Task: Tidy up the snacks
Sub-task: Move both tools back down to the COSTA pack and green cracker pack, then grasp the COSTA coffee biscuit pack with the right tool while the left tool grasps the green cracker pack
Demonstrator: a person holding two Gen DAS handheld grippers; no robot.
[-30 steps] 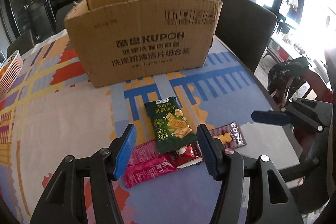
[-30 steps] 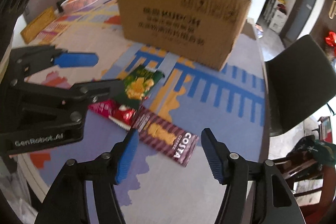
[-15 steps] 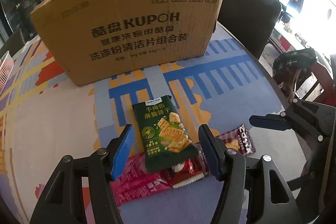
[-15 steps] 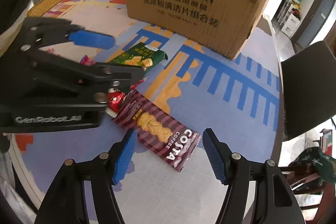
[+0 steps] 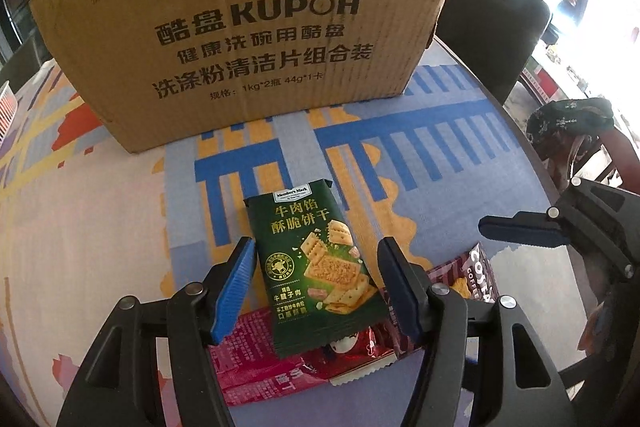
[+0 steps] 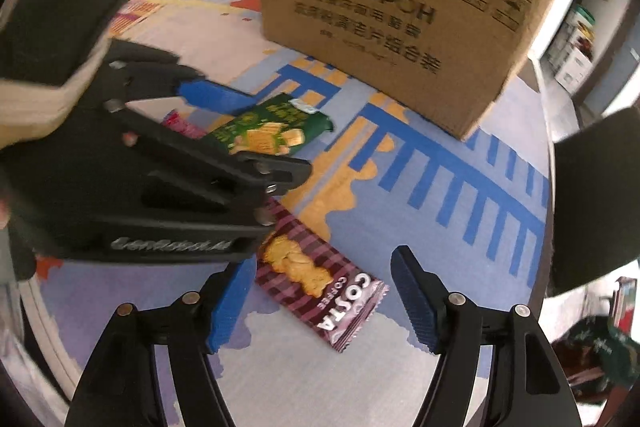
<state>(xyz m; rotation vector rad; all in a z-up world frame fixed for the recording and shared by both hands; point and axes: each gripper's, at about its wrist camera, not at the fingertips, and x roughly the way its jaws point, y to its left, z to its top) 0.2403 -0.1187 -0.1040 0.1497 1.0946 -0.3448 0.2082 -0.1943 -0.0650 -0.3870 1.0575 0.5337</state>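
A: Count the items in front of the cardboard box (image 5: 240, 39).

B: One corrugated cardboard box, printed KUPOH. Near its front face lie four flat foil snack packets: one green cracker packet (image 5: 316, 267), one striped maroon Costa biscuit packet (image 6: 320, 283), one magenta packet (image 5: 256, 355), one red packet (image 5: 352, 351). The green packet overlaps the magenta and red ones. All rest on the bench (image 5: 100, 227), which carries a patterned cloth.

A: Claw state?

B: Left claw (image 5: 316, 287): released, ribbed blue pads on either side of the green packet, not pressing it. Right claw (image 6: 320, 307): released, its jaws have just been opening, with the Costa packet lying between them, untouched.

A: Other items?

B: One dark chair (image 5: 492, 23) beside the box.
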